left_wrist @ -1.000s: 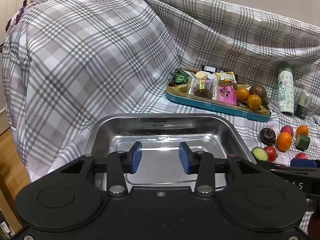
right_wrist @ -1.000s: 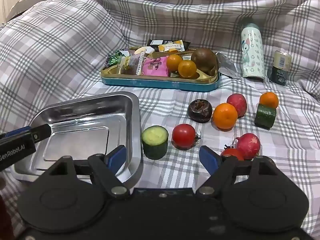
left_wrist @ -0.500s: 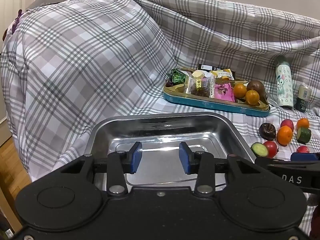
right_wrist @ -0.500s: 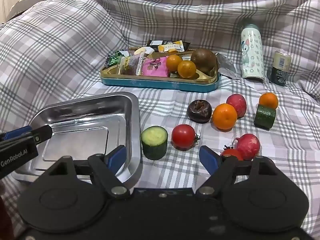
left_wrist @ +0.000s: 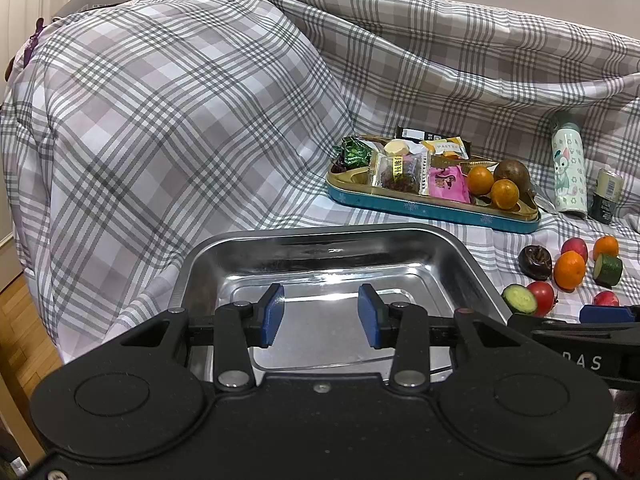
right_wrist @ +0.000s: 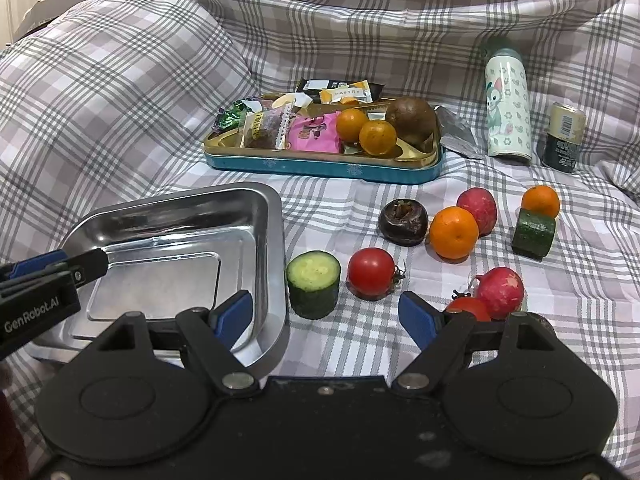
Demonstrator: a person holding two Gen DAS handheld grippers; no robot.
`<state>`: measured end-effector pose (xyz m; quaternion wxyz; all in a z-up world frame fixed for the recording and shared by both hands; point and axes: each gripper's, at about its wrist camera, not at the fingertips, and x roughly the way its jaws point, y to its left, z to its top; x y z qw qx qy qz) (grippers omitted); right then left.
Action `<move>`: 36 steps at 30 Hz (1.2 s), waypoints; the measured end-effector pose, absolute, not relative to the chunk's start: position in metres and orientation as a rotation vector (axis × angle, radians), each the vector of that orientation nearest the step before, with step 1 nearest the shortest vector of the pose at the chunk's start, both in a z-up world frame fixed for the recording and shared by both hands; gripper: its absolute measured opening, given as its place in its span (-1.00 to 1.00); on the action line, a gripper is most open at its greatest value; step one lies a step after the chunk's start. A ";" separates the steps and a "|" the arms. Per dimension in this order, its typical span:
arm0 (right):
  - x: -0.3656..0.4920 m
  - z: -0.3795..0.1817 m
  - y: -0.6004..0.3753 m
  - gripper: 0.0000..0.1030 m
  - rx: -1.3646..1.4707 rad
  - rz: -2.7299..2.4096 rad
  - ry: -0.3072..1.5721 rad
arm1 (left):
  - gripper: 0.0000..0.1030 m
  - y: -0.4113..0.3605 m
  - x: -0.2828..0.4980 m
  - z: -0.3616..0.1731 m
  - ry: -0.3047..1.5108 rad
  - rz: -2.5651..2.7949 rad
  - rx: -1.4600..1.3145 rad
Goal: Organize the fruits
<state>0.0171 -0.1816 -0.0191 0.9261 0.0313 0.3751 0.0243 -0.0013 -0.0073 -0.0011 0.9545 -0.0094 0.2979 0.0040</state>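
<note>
An empty steel tray (left_wrist: 476, 268) (right_wrist: 276, 216) lies on the plaid cloth. My left gripper (left_wrist: 320, 316) (right_wrist: 60, 266) hovers over its near part, open, nothing between its blue pads. My right gripper (right_wrist: 326, 316) stands open wide over the cloth, just short of a cucumber piece (right_wrist: 314, 282) and a red tomato (right_wrist: 372, 272). Beyond lie a dark round fruit (right_wrist: 403, 222), an orange (right_wrist: 454, 232), a red fruit (right_wrist: 478, 206), a second cucumber piece (right_wrist: 534, 234), a small orange (right_wrist: 540, 200), another red fruit (right_wrist: 500, 286) and a tomato (right_wrist: 468, 307) partly hidden by my right finger.
A teal and gold tin (right_wrist: 320, 164) at the back holds snack packets, two small oranges (right_wrist: 364, 130) and a brown fruit (right_wrist: 412, 122). A patterned bottle (right_wrist: 508, 108) and a small jar (right_wrist: 564, 136) stand at the right. Draped cloth rises behind and at the left.
None in the right wrist view. The left wrist view has tilted slightly, with the scene shifting a little; both grippers keep the same opening.
</note>
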 end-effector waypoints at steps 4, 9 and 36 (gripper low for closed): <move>0.017 -0.019 -0.181 0.63 0.063 0.049 0.769 | -0.04 -0.007 -0.001 -0.001 0.605 0.008 -0.018; 0.017 -0.019 -0.181 0.63 0.063 0.050 0.770 | -0.04 -0.007 -0.001 -0.001 0.605 0.008 -0.018; 0.017 -0.019 -0.179 0.63 0.062 0.055 0.772 | -0.04 -0.012 -0.001 -0.004 0.613 0.006 0.011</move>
